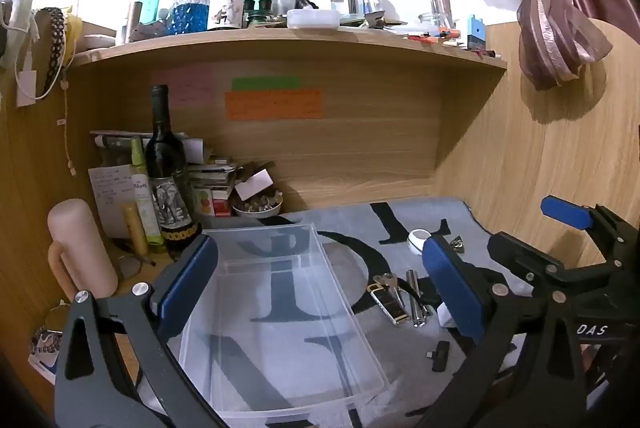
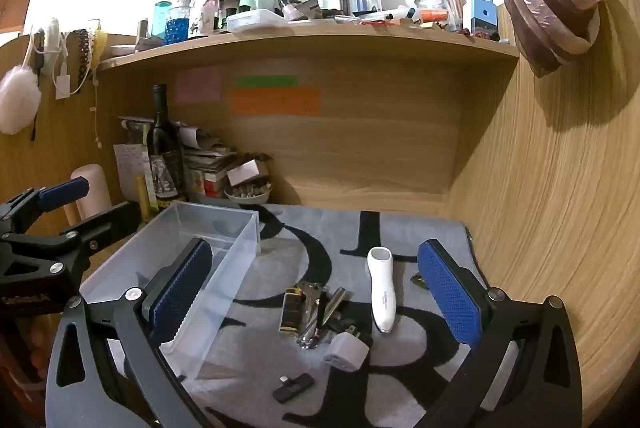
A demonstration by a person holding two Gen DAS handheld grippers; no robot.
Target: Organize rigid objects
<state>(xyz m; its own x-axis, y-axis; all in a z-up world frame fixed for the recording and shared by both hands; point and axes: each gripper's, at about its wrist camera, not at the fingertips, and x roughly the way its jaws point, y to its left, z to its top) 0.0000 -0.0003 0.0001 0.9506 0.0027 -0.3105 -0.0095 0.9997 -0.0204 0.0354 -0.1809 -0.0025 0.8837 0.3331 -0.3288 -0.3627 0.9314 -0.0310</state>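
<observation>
Lying in a loose cluster on the grey lettered mat (image 2: pixel 420 228) that covers the tabletop are the small hard things: a black and gold lighter (image 2: pixel 291 312), a metal nail clipper (image 2: pixel 312 320), a slim metal tube (image 2: pixel 335 302), a white plug (image 2: pixel 346 352), a small black adapter (image 2: pixel 293 387) and a smooth white curved device (image 2: pixel 382 294). Just left of them stands a clear plastic box (image 2: pixel 224 260), rectangular and thin-walled, with nothing in it. Only the right wrist view shows the white device whole; from the left wrist its top (image 1: pixel 418 239) alone peeks past a blue pad, and the plug is mostly hidden. The left hand-held gripper (image 1: pixel 320 292) is spread wide above the box (image 1: pixel 280 308), pinching nothing. The right hand-held gripper (image 2: pixel 316 296) is likewise spread wide over the cluster, clear of it. Its blue pads (image 2: pixel 448 292) are finely ribbed. A dark wine bottle (image 1: pixel 164 164) stands in the back corner beneath a cluttered wooden shelf (image 1: pixel 288 46); what a small dark scrap by the right pad is cannot be made out.
</observation>
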